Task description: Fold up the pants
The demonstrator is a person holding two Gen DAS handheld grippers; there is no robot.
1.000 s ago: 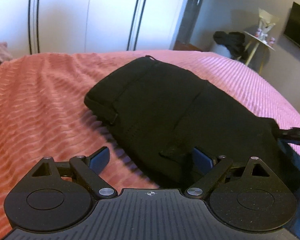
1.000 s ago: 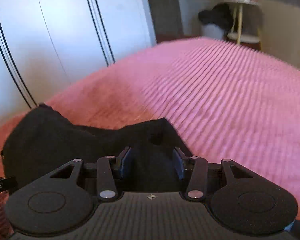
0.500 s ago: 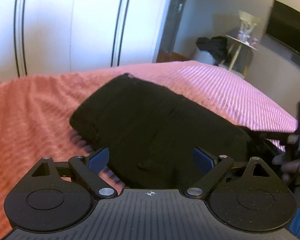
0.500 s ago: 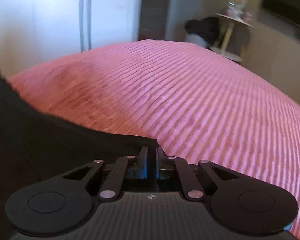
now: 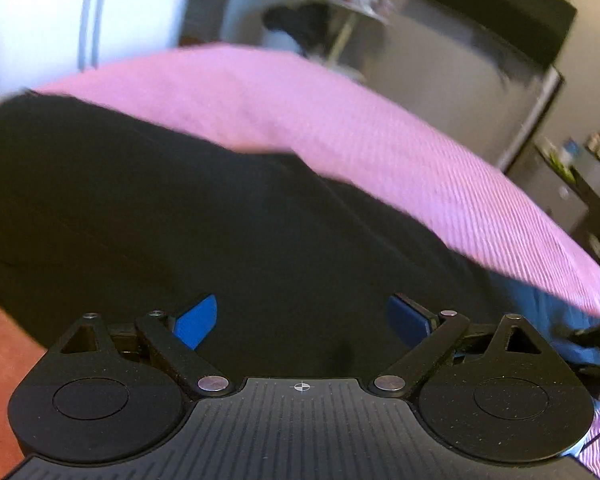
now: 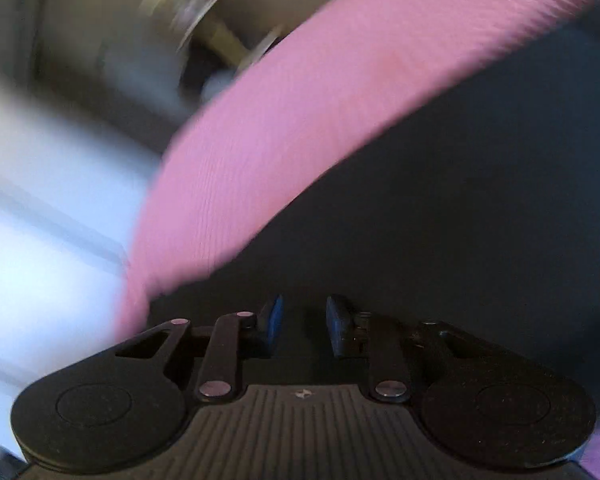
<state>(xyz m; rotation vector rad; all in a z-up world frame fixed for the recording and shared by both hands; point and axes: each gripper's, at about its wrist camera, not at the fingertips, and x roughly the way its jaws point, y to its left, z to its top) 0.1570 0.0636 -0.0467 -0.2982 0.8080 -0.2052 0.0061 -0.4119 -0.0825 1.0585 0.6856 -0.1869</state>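
Black pants (image 5: 204, 216) lie on the pink bed (image 5: 380, 140), stretching directly ahead of both: the left hand-held gripper (image 5: 300, 320) hangs spread wide and empty over them, while the right hand-held gripper (image 6: 302, 320), nothing visibly pinched between its pads, is opening.

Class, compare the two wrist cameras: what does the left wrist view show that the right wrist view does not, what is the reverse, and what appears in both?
Left view only: the left gripper, jaws wide open over the cloth; a dark screen on the wall.

Right view only: the right gripper, jaws narrowly apart and opening, nothing visibly pinched.

Both: the black pants on the pink bedspread, the white wardrobe and a blurred side table.
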